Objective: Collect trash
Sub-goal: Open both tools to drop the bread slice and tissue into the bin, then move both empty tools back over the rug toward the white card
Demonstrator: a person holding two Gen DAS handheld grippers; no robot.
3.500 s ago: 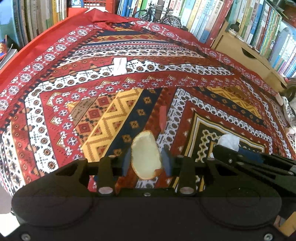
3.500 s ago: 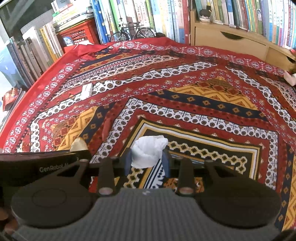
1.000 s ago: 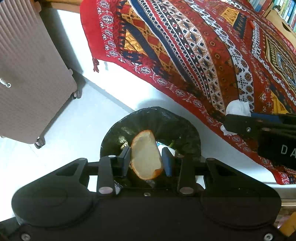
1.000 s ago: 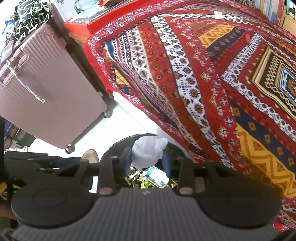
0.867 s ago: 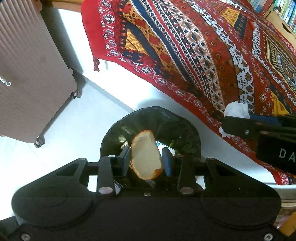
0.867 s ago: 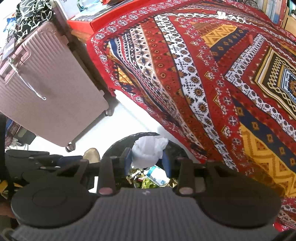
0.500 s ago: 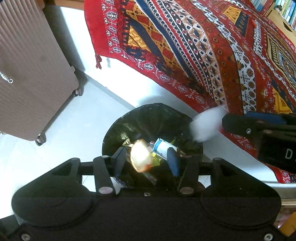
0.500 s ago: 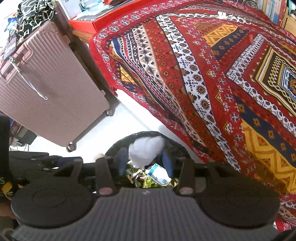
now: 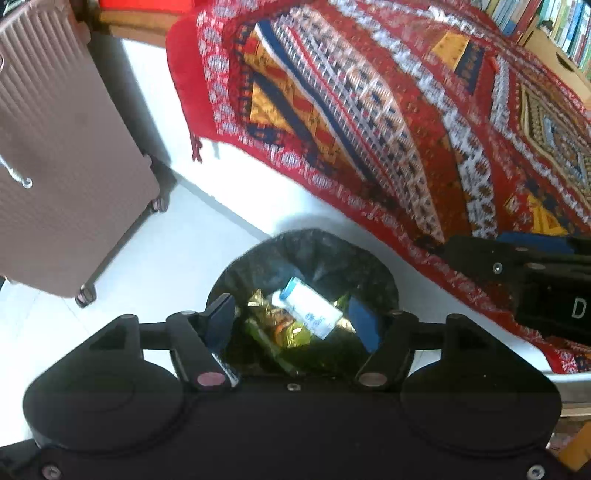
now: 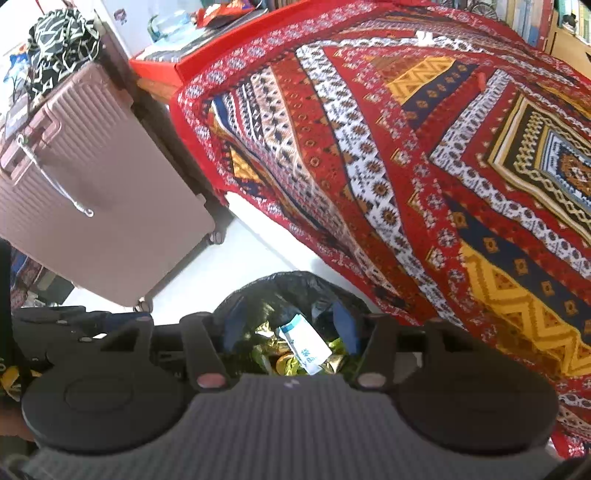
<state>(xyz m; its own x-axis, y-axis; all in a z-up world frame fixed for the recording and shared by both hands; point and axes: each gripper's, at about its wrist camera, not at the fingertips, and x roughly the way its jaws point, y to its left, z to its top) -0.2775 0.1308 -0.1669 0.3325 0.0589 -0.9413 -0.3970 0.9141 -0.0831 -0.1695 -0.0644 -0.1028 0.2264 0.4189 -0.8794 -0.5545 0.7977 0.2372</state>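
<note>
A bin with a black liner [image 9: 314, 240] stands on the white floor beside the bed, directly under both grippers. In it lie a white-and-blue packet [image 9: 306, 308] and gold and green wrappers [image 9: 280, 332]. My left gripper [image 9: 293, 325] hangs over the bin with its jaws opening and nothing between them. My right gripper [image 10: 288, 326] is also over the bin [image 10: 295, 284], jaws opening and empty. On the bedspread, far off, lie a white scrap [image 10: 423, 36] and a small red piece [image 10: 480, 79].
A pink ribbed suitcase [image 9: 55, 147] stands on wheels left of the bin, also in the right wrist view [image 10: 92, 177]. The red patterned bedspread [image 9: 406, 110] hangs over the bed edge to the right. Bookshelves [image 9: 554, 22] line the far side.
Both grippers have opened over the bin. The pale slice has dropped out of the left jaws and the white tissue out of the right jaws; neither shows now.
</note>
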